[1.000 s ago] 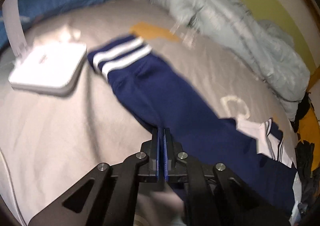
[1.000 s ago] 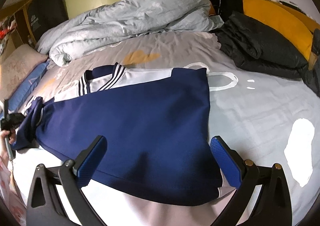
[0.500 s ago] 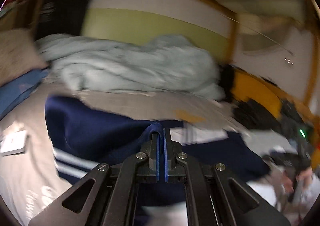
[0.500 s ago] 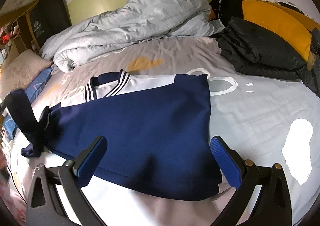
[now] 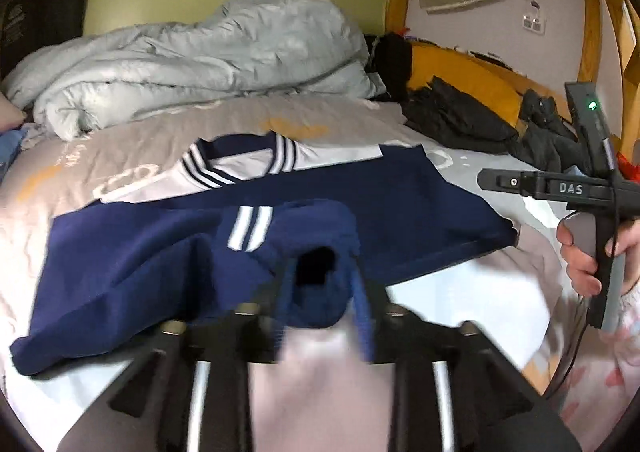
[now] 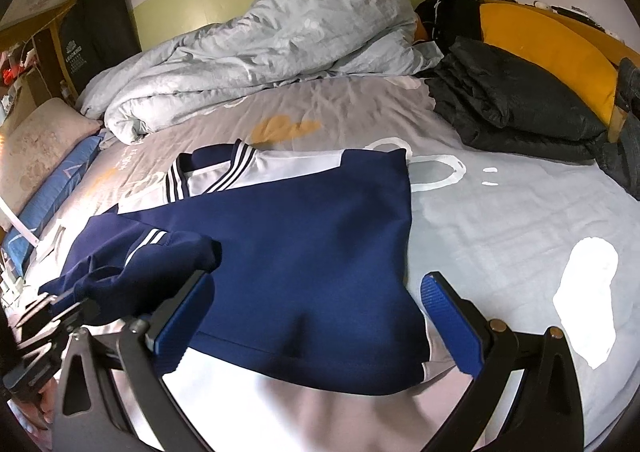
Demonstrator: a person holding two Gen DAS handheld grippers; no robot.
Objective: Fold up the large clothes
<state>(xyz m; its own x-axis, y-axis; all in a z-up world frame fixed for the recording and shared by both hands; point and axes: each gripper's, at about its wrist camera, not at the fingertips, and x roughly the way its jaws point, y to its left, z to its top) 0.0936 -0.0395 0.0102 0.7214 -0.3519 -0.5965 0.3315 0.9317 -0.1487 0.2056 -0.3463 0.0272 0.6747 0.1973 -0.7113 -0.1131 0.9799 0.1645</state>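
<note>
The left gripper (image 5: 324, 292), pressed together a second ago, has just been opening, its jaws now parted around the navy white-striped fabric sleeve (image 5: 288, 252), brought across from nine o'clock onto the navy-and-white jacket (image 6: 304, 244); that fold looks done. The right gripper (image 6: 320, 316) is spread wide and empty.

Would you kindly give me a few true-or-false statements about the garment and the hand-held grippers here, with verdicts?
1. The navy sleeve with two white stripes lies folded over the navy and white jacket. True.
2. The right hand-held gripper is clamped on the hem. False: it is wide open, holding nothing.
3. The left hand-held gripper has just been opening, sleeve cloth between its jaws. True.
4. The pale blue-grey duvet covers the jacket. False: it is bunched behind it.
</note>
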